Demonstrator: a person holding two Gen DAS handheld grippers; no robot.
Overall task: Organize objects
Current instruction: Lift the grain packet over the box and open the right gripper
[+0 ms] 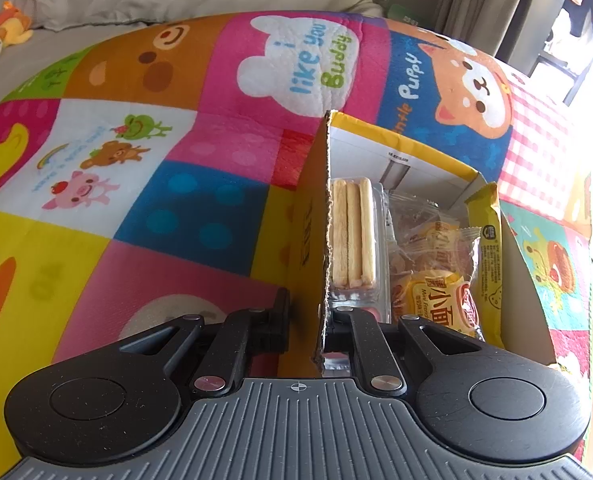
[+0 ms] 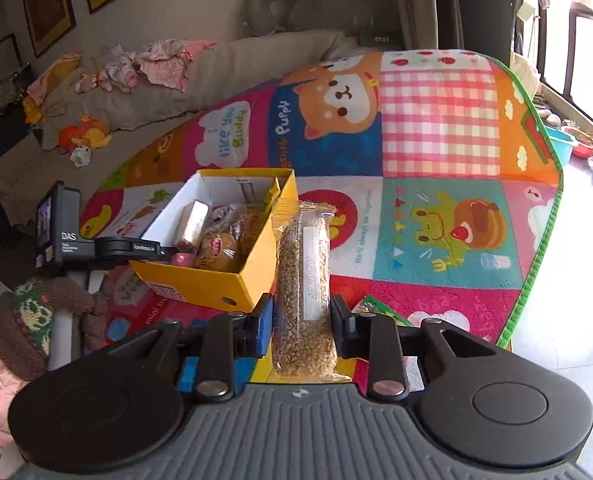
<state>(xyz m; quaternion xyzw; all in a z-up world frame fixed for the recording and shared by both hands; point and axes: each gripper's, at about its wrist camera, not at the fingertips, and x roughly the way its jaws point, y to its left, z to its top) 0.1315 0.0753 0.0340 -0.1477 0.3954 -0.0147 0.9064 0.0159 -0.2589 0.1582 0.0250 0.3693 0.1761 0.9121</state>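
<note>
On the play mat [image 2: 436,128] we see the yellow box [image 2: 232,280], its wall pinched by our left gripper [image 1: 306,320]; our right gripper [image 2: 301,316] clamps a grain bag [image 2: 302,280], long axis pointing away from us, just right of the box opening, which lies ahead-left
</note>
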